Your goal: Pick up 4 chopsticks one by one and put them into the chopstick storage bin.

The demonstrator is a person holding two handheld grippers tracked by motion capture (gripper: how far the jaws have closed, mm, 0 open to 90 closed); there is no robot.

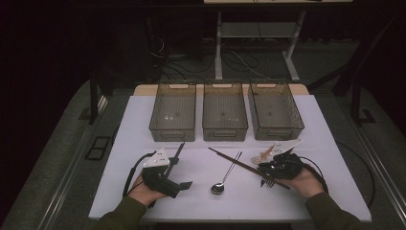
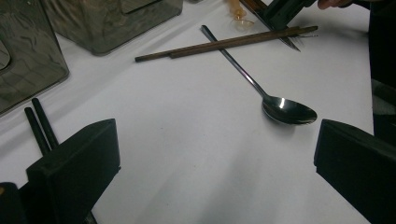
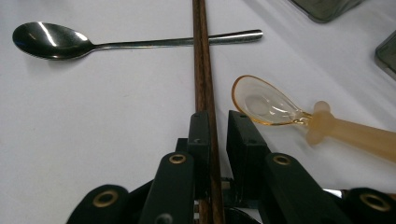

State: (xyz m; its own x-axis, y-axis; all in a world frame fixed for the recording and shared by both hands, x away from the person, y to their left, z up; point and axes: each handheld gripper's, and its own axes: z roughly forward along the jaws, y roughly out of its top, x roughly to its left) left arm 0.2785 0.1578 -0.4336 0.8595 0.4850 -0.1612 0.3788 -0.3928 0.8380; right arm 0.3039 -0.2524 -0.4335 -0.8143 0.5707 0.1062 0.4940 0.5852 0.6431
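Observation:
A pair of brown chopsticks (image 1: 234, 160) (image 2: 224, 44) (image 3: 201, 56) lies slanted across the white table (image 1: 143, 191). My right gripper (image 1: 263, 167) (image 3: 218, 116) is low over their near end. Its narrow jaws straddle them, one jaw touching and a slit showing beside the other. A metal spoon (image 1: 225, 177) (image 2: 280, 109) (image 3: 51, 41) lies under the chopsticks. An amber plastic spoon (image 1: 262, 155) (image 3: 266, 105) sits beside the right jaw. A fork (image 1: 270, 182) pokes out beneath that hand. My left gripper (image 1: 179, 173) (image 2: 215, 140) rests wide open on the table, with black chopsticks (image 1: 176, 153) (image 2: 39, 126) beside one jaw.
Three translucent grey bins (image 1: 172, 134) (image 1: 225, 134) (image 1: 277, 132) stand in a row at the table's far side, all bare inside. Bin walls (image 2: 28, 70) rise close to the left gripper. Bare tabletop lies between the two hands.

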